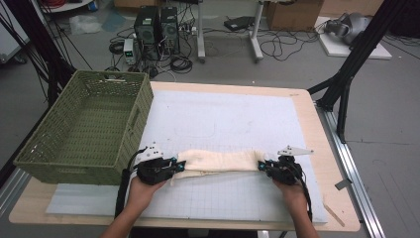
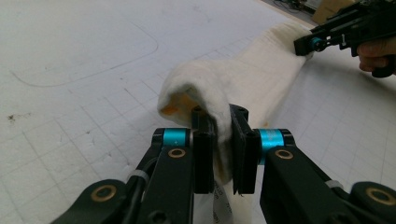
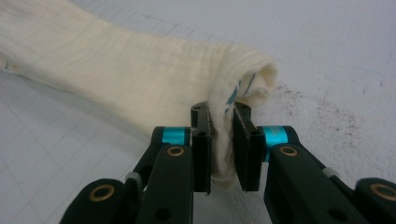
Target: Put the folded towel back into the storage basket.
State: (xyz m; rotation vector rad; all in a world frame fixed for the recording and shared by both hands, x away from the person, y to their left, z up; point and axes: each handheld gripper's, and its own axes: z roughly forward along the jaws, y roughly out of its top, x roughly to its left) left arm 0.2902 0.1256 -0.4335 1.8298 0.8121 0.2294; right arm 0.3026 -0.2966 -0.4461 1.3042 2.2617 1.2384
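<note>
High view | left hand-held gripper (image 1: 174, 165) clamps cream cloth (image 1: 218, 161) | right hand-held gripper (image 1: 263, 166) clamps opposite end

wooden table (image 1: 317, 130), white grid mat (image 1: 233, 119), green basket (image 1: 89, 126)

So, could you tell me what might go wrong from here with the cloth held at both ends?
1. The left gripper and right gripper each pinch only a bunched edge of the cream cloth; a pull apart could slip one end free.
2. The green basket sits close beside the left gripper; a swing that way might knock it.
</note>
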